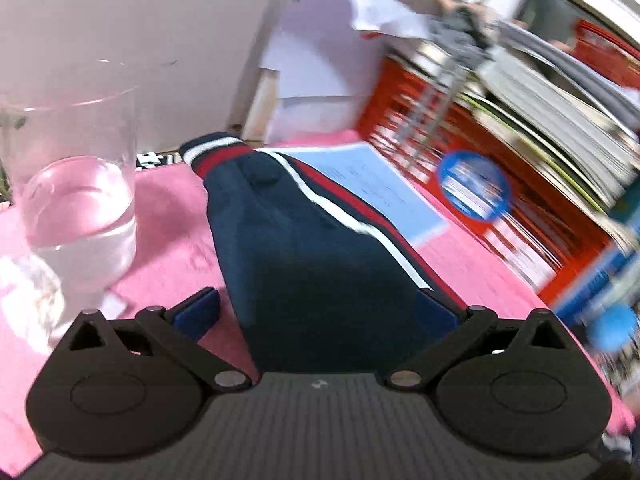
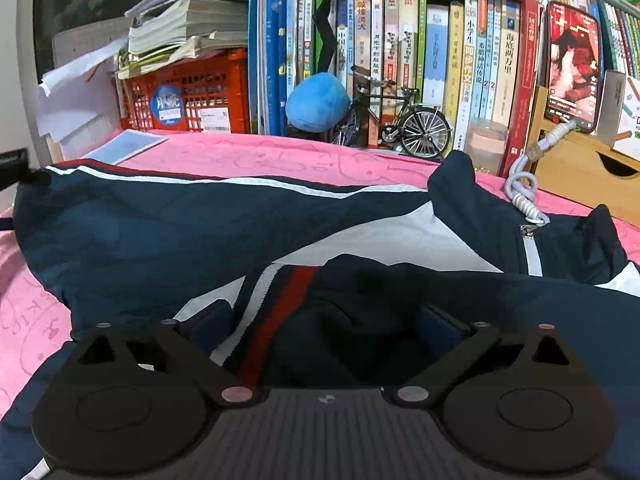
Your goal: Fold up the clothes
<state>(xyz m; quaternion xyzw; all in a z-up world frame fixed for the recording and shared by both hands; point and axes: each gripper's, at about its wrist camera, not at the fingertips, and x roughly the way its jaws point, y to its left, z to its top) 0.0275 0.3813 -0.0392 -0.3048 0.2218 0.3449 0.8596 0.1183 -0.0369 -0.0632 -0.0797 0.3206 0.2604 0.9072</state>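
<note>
The jacket (image 2: pixel 200 220) lies spread on the pink tabletop (image 2: pixel 280 156), body flat, so its parts can be folded inward. The left gripper (image 1: pixel 320 312) reaches along one sleeve (image 1: pixel 296 232), level and low, its fingers (image 1: pixel 198 310) apart on either side of the cloth, apparently placed to take the sleeve for folding. A water glass (image 1: pixel 76 184) stands just beside it. The right gripper (image 2: pixel 326 324) sits low over bunched fabric near the striped hem, fingers apart around it, not clamped.

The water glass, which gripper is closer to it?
Left. The glass stands just beside the left gripper; it appears nowhere around the right gripper.
</note>
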